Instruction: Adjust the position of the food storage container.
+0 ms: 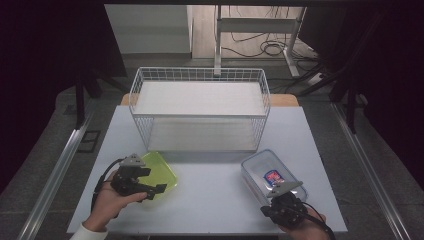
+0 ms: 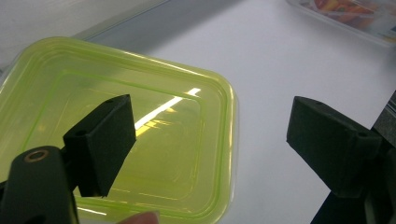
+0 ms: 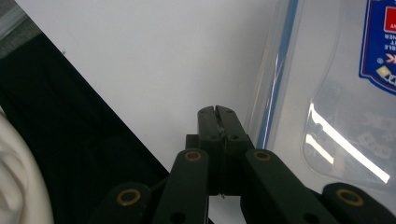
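Note:
A yellow-green translucent container lies on the white table at the left. My left gripper hangs over its near right corner, jaws wide apart. In the left gripper view the left gripper is open, one jaw over the yellow-green container, the other over bare table. A clear container with a blue seal and a label lies at the right. My right gripper sits at its near end. In the right gripper view the right gripper is shut on nothing, just left of the clear container.
A white wire basket stands at the back middle of the table, with nothing visible in it. The table's front edge runs close beside my right gripper. Open tabletop lies between the two containers.

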Demonstrator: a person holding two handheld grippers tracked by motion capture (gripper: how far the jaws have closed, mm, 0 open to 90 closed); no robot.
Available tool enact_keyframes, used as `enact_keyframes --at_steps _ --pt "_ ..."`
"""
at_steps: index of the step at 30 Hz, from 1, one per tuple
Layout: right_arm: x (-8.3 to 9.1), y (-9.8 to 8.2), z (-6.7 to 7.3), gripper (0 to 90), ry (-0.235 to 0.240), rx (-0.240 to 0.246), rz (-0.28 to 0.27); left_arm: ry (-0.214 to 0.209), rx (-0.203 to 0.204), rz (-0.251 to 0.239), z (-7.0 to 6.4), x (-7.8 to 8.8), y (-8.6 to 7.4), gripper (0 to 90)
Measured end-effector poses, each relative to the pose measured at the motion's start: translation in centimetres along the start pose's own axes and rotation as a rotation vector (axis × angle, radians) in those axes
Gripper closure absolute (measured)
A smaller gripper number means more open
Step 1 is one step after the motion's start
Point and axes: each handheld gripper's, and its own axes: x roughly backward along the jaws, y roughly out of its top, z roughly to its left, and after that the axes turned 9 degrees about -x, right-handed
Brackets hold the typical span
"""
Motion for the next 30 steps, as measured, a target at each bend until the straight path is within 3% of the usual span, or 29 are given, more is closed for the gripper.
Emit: enact_keyframes --at_steps 4,14,18,21,25,27,30 --pt "0.5 -0.1 -0.6 89.9 -0.030 0.002 0.025 0.010 -0.007 0.006 -0.1 0.0 -0.1 15.0" --pt "2.0 -1.5 -4.4 89.9 -0.082 -0.087 -0.025 0.012 -0.002 0.007 0.0 -0.1 -0.1 14.9" --pt "2.2 -1.8 -5.1 89.9 -0.092 -0.099 -0.035 0.012 -0.003 0.003 0.0 0.0 -0.1 14.9" --pt "2.5 -2.0 -5.8 89.9 -0.124 -0.130 -0.041 0.012 -0.001 0.003 0.0 0.0 -0.1 14.9" --pt "2.6 -2.1 -6.2 89.9 -0.140 -0.149 -0.050 0.008 0.001 0.001 0.1 -0.1 -0.1 14.8" --pt "2.7 -1.9 -5.7 89.9 -0.141 -0.137 -0.052 0.007 0.000 0.000 0.1 0.0 -0.1 14.8" --pt "3.5 -0.3 -4.8 89.9 -0.119 -0.096 -0.114 0.006 0.001 -0.005 0.1 0.0 -0.1 14.8"
